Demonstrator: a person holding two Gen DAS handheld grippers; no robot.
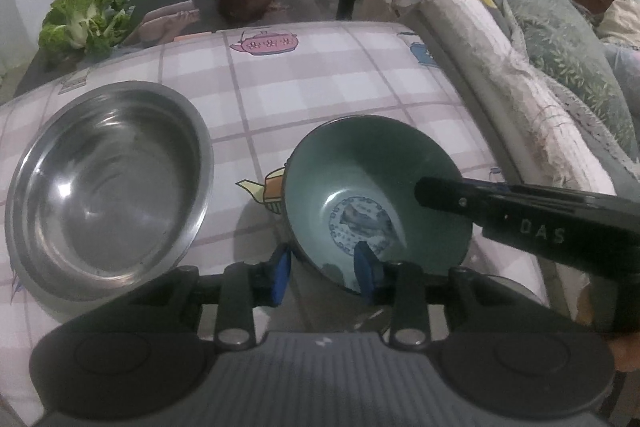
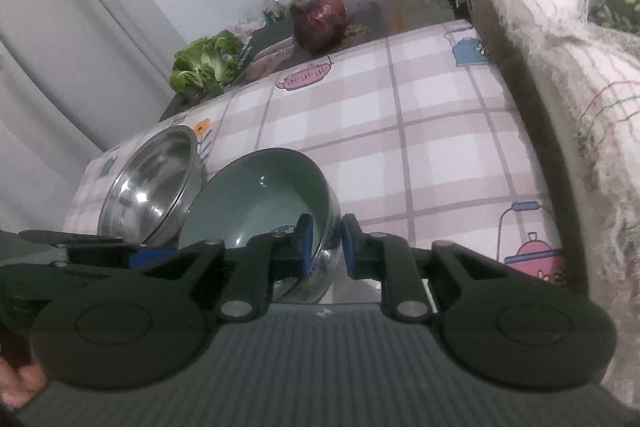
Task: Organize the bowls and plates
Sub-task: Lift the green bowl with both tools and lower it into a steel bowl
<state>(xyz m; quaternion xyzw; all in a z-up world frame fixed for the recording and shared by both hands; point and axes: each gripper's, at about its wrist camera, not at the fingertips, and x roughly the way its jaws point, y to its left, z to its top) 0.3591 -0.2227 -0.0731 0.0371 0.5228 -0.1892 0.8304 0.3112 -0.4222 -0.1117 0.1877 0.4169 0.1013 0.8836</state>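
Each gripper, left (image 1: 324, 277) and right (image 2: 325, 247), has a ribbed grey body with a small white mark just behind the fingers. Two round black discs flank it. Black link arms on silver pivot screws carry blue pads (image 2: 305, 245). White letters "DAS" mark the right gripper's black side.

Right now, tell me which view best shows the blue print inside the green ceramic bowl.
Left wrist view: the green ceramic bowl faces the camera, its blue print plain. The right wrist view shows only a sliver of the print behind a gripper finger.
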